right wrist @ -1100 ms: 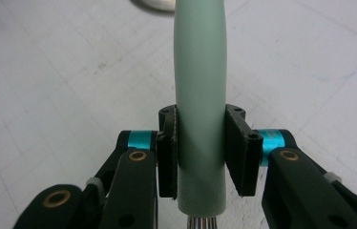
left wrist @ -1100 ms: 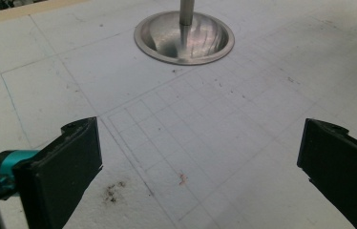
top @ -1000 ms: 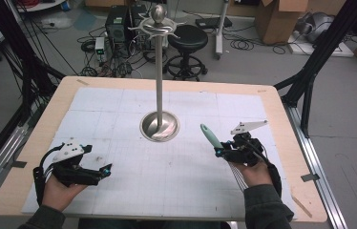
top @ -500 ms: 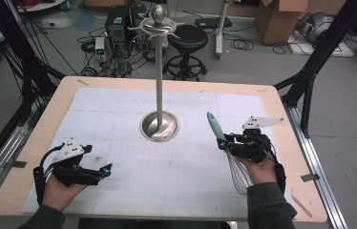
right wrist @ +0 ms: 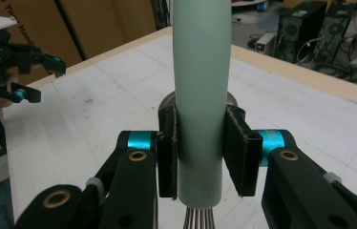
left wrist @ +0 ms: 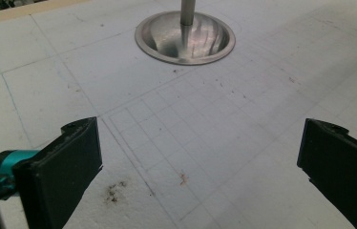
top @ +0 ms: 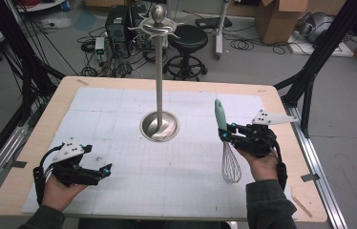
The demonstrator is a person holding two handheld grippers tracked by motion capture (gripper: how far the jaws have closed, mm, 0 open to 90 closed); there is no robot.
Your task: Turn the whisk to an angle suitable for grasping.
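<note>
A whisk [top: 229,152] with a pale green handle [right wrist: 200,90] and a wire head hangs upright over the right side of the white mat. My right gripper [top: 226,135] is shut on the handle just above the wires; in the right gripper view both pads [right wrist: 237,148] press on its sides. A tall metal stand [top: 159,86] with hooks at its top rises from a round base [left wrist: 185,38] at the mat's middle. At the front left my left gripper [top: 105,170] rests low over the mat, open, nothing between its jaws.
The white gridded mat [top: 176,181] covers most of the wooden table [top: 57,102]. Behind the table stand a black stool [top: 186,43], computer boxes and cables on the floor; cardboard boxes are at the back right. Black frame legs flank both sides.
My right gripper has risen with the whisk and swung it upright, the handle now pointing up and the wire head hanging free above the mat. The left gripper has stayed put.
</note>
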